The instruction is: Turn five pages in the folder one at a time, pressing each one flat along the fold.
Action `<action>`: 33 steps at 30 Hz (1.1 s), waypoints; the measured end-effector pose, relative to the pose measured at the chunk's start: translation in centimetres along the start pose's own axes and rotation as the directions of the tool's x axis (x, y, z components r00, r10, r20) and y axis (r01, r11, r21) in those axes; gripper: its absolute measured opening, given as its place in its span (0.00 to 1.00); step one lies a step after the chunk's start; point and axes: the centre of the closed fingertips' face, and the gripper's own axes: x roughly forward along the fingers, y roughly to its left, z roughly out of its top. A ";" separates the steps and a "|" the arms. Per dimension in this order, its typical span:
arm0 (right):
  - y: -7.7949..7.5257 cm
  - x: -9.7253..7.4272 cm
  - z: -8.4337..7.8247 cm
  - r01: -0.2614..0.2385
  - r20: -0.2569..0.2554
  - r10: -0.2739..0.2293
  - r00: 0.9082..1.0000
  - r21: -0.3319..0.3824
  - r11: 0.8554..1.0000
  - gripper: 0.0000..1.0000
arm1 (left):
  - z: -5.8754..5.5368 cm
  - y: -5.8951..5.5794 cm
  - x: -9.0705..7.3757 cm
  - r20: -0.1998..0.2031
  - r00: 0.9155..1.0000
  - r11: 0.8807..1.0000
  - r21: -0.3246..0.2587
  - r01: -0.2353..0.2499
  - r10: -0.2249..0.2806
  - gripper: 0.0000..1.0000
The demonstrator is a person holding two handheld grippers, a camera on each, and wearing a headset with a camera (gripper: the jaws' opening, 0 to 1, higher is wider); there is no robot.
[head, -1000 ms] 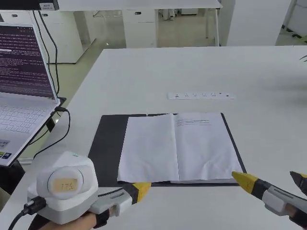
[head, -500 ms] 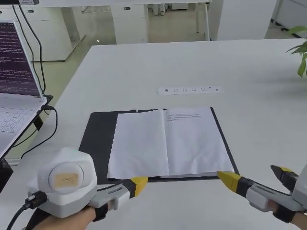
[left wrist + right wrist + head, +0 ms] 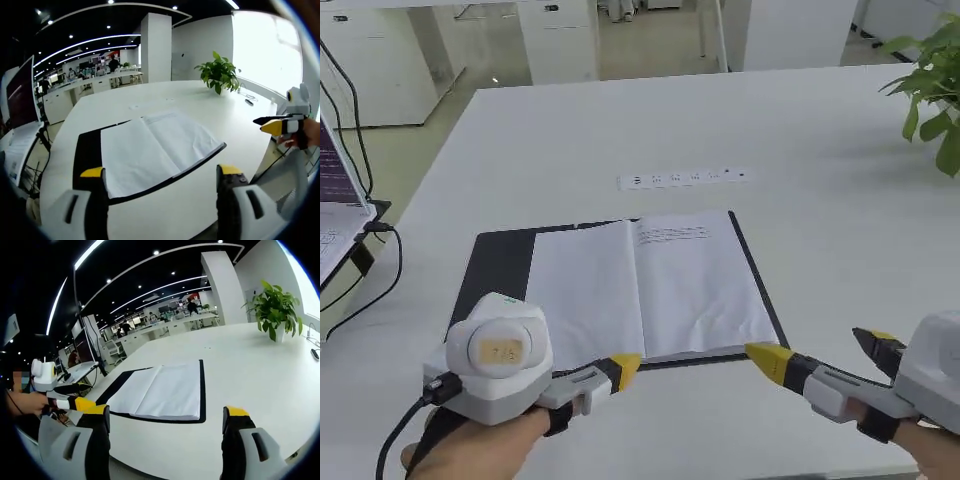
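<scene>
A: In mid-frame, on the desk [image 3: 820, 150], the folder [image 3: 630, 285] lies open, flat.
B: Left claw [image 3: 161, 171] and right claw [image 3: 165, 410] both gape, empty. Its right page [image 3: 705, 285] is likely thin, floppy; lift by the lower corner.

Free tabletop [image 3: 820, 150] all around folder [image 3: 498, 268]

White table [image 3: 840, 230], power strip [image 3: 685, 179] mid-table, potted plant [image 3: 930, 75] — right edge, laptop [image 3: 332, 170] — left edge
</scene>
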 end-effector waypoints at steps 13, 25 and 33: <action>-0.5 0.0 -0.2 0.009 -0.007 -0.009 1.000 0.015 1.000 0.92 | 0.2 -3.9 5.3 -0.023 0.998 0.996 0.067 0.066 -0.065 0.81; -0.9 -0.1 -0.4 0.012 -0.006 -0.012 1.000 0.036 0.999 0.90 | -0.2 -7.1 10.0 -0.056 0.992 0.985 0.125 0.119 -0.113 0.73; -1.3 -0.1 -0.6 0.016 -0.009 -0.016 1.000 0.050 0.999 0.89 | -1.2 -8.4 12.8 -0.093 0.988 0.983 0.124 0.133 -0.122 0.69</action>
